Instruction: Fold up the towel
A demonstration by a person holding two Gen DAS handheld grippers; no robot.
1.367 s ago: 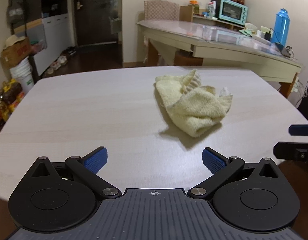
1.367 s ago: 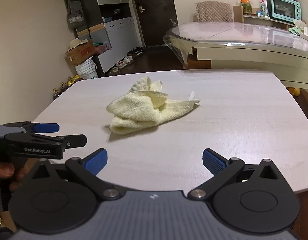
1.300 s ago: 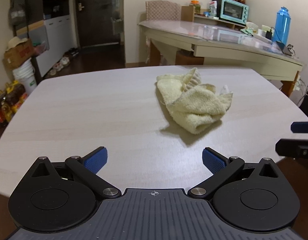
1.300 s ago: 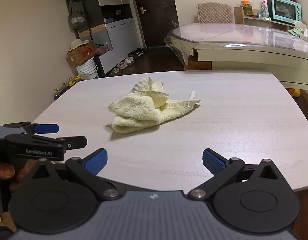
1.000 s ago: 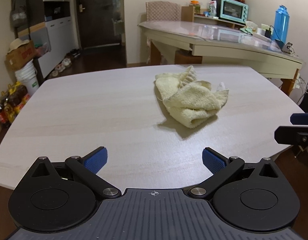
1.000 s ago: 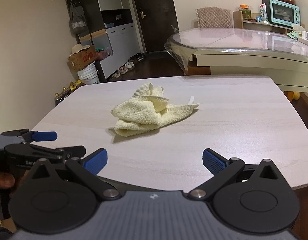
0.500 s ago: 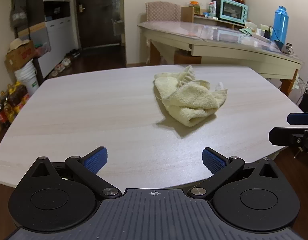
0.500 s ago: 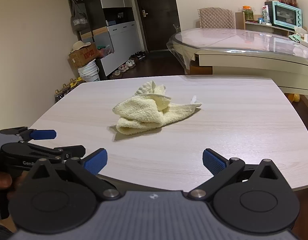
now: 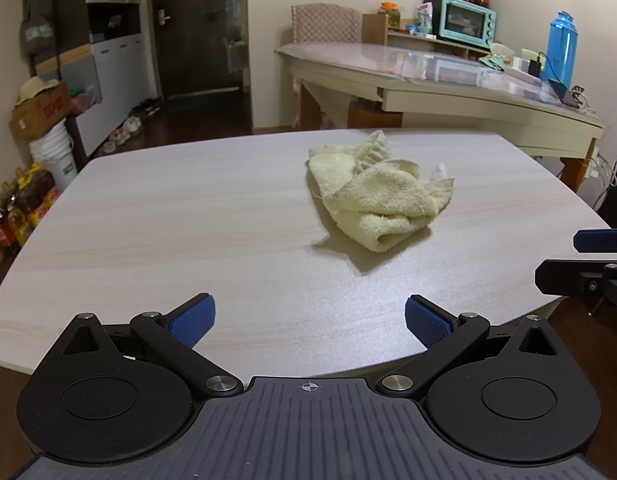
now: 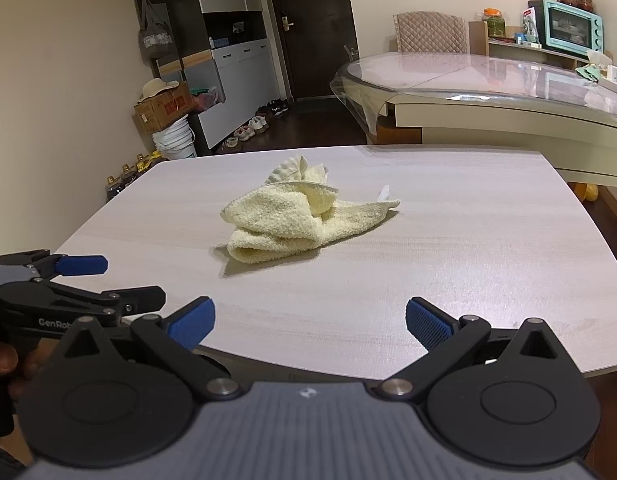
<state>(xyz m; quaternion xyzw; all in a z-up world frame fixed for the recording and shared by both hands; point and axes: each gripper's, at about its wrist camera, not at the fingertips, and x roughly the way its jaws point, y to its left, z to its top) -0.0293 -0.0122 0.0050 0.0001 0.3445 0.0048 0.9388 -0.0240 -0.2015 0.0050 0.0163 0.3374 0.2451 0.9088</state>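
1. Because nothing has been picked up yet, the pale yellow towel (image 9: 378, 200) lies in a loose crumpled heap near the middle of the wooden table (image 9: 168, 216), touching neither tool.
2. The left gripper (image 9: 309, 317) hangs over the near edge of the table with its blue pads spread wide and nothing between them; I take that as readiness for a first grab, not a hold.
3. The right gripper (image 10: 309, 317) is likewise spread apart and empty, low at the table's near edge, well short of the cloth.
4. From the right-hand camera the left tool shows at the far left, a hand (image 10: 2, 360) wrapped round its grip, so the two tools sit side by side facing the heap, I'd guess to take two corners at once.
5. A small white tag (image 10: 384, 191) sticks out at the towel's far right side, perhaps a handy marker for an edge.
6. Compared with a second or so ago, the towel has not shifted on the table; both cameras have drawn back and dropped a little, so more of the near table edge shows now.
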